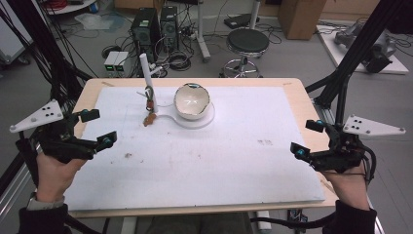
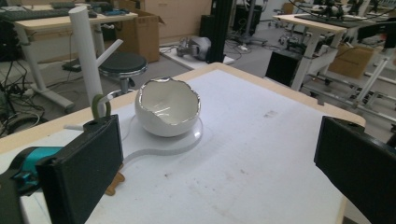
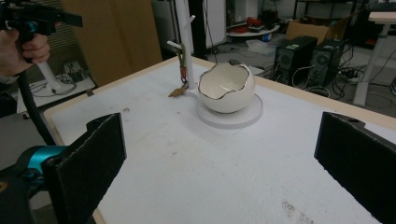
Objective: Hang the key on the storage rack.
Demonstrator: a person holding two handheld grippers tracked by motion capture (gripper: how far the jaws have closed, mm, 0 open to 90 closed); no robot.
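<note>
A white eggshell-shaped bowl (image 1: 192,101) with a silver jagged rim stands on a flat white round base (image 1: 207,122) at the back middle of the table. Left of it rises a white post (image 1: 145,72) with a small trinket (image 1: 150,101) hanging from a peg, and a brown piece (image 1: 149,118) lies at its foot. My left gripper (image 1: 99,128) hovers open over the table's left edge, and my right gripper (image 1: 306,138) is open over the right edge. Both point toward the bowl (image 2: 167,108) (image 3: 227,88) from a distance, and nothing is between the jaws.
The white table top (image 1: 204,161) has a wooden rim and faint smudges (image 1: 127,155). Behind the table stand a black stool (image 1: 247,43), computer towers (image 1: 155,27) and loose cables. Black frame legs (image 1: 350,53) rise at the right.
</note>
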